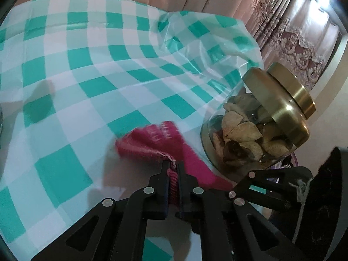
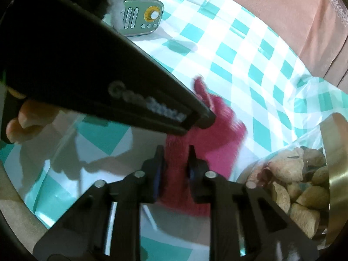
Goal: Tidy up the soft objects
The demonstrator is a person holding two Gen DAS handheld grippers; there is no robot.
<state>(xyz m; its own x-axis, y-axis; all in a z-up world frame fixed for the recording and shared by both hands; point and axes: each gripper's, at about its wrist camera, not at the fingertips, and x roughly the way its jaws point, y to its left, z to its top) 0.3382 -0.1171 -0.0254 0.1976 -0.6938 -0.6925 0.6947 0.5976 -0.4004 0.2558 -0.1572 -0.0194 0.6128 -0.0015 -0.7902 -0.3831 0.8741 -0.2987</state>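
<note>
A pink knitted glove (image 1: pixel 165 145) is clamped at its cuff by the left gripper (image 1: pixel 173 167) and the right gripper (image 2: pixel 175 152), above the checked tablecloth (image 1: pixel 87 65), beside a glass jar (image 1: pixel 250 130).

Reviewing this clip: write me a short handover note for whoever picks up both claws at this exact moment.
Left claw: shut on the cuff edge of the pink knit glove.
Right claw: shut on the same glove's cuff.
Glove lies on the checked tablecloth, beside the glass jar with the gold lid.
Done: both grips taken.
Left: arranging the glove; where it should end up isn't shown.
</note>
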